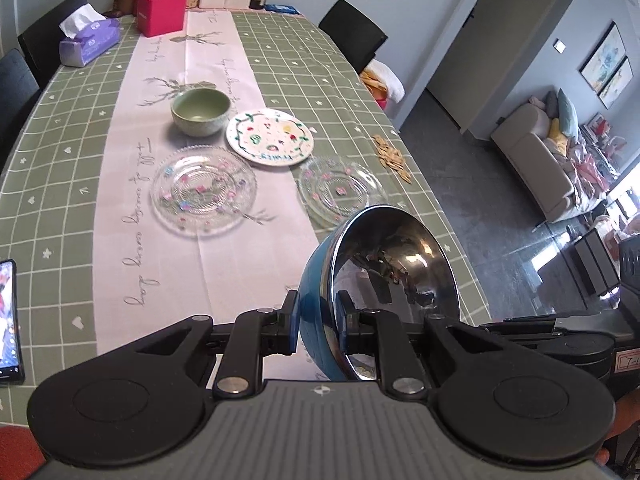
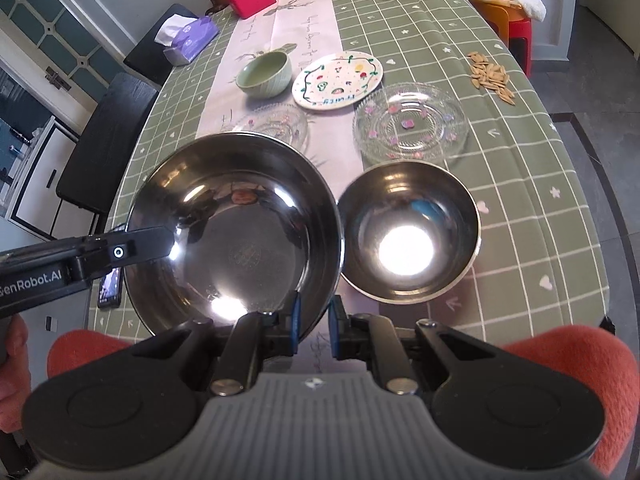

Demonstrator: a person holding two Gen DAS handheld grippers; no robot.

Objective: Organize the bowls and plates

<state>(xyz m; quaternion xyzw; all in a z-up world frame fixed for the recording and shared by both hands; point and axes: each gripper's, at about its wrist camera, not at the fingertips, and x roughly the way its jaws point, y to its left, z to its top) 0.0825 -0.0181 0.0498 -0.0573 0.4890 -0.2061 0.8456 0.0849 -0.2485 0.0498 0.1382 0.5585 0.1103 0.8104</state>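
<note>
A large steel bowl (image 2: 232, 232) with a blue outside (image 1: 316, 308) is held above the table by both grippers. My left gripper (image 1: 318, 320) is shut on its rim, one pad inside and one outside; in the right wrist view it reaches in from the left. My right gripper (image 2: 314, 324) is shut on the near rim. A smaller steel bowl (image 2: 408, 236) stands on the tablecloth just right of it. Further back are a green ceramic bowl (image 1: 200, 116), a painted white plate (image 1: 270, 138) and two glass plates (image 1: 204, 190) (image 1: 340, 192).
A phone (image 1: 8, 320) lies at the table's left edge and scattered seeds (image 2: 490, 76) at its right edge. A tissue box (image 1: 90, 42), a pink box (image 1: 160, 12) and several jars stand at the far end. Black chairs (image 2: 104, 148) line the sides.
</note>
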